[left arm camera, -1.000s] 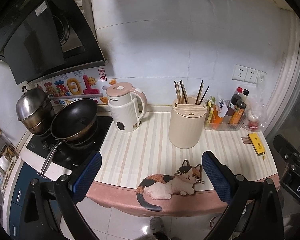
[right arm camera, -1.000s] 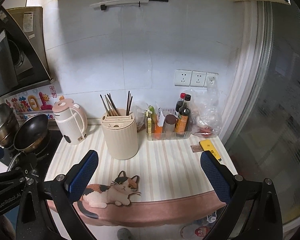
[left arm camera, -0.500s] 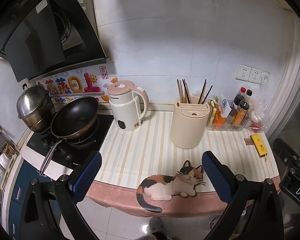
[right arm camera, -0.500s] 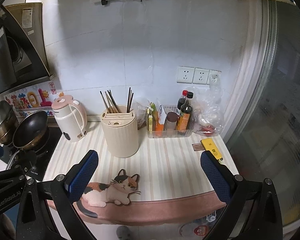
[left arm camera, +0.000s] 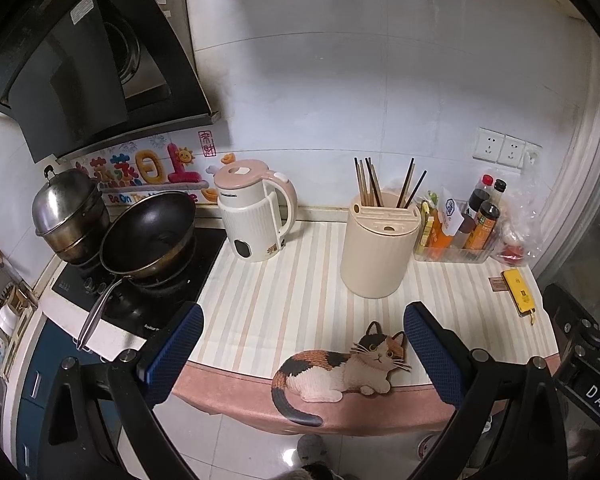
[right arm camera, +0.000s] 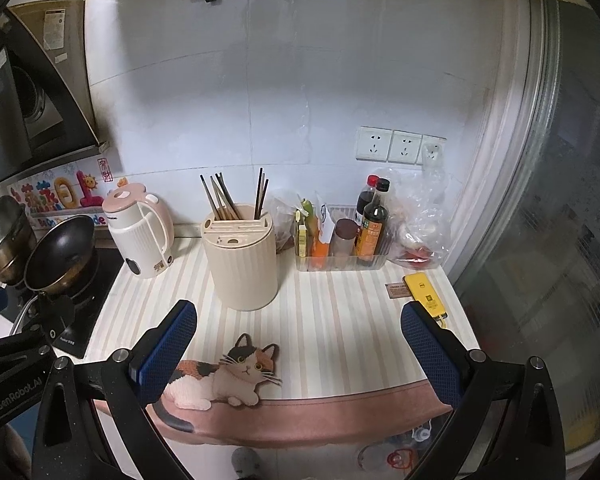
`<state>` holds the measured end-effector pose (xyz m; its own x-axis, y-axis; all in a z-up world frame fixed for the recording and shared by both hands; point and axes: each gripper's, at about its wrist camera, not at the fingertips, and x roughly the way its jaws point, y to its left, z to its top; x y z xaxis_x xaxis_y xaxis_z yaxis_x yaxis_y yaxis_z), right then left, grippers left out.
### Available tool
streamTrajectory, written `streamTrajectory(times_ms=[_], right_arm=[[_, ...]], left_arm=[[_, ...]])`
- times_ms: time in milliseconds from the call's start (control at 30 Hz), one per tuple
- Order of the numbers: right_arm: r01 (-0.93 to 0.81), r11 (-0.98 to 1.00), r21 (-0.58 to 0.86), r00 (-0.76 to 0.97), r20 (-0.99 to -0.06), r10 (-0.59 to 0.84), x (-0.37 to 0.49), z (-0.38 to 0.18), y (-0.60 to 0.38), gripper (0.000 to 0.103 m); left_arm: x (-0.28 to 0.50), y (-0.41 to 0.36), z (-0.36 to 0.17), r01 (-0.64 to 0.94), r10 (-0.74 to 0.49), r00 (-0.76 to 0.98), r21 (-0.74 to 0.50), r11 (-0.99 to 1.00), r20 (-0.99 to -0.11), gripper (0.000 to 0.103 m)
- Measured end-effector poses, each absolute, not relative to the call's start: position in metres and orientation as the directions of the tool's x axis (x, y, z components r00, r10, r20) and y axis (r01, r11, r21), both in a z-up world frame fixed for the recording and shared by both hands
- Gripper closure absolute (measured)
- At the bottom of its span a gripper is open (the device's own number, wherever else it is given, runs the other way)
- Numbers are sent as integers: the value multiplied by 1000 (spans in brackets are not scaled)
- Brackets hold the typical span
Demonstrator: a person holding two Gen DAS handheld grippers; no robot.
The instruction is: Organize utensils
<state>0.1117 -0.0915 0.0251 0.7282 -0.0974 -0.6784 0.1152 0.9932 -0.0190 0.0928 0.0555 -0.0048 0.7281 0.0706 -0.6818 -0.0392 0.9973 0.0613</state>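
Right wrist view, left hand-held gripper (right arm camera: 16,364) lettered "GenRobot.AI"

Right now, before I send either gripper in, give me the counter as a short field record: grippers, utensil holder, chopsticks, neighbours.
left gripper: open, empty, short of the counter edge
right gripper: open, empty, short of the counter edge
utensil holder: cream, upright on the striped mat
chopsticks: standing in the holder's back slots, two clusters
kettle: beside the holder, toward the stove
condiment tray: on the holder's other side, bottles inside
yellow device: flat on the mat near the right finger
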Motion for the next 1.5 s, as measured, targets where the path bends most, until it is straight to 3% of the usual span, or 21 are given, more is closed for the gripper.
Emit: streamTrajectory(times_ms=[1500], right_arm=[[129,991,-31,725,-679,-116,113,24,-94,0]], left_arm=[[97,54,-5,-50,76,728,57,997,-681,1]])
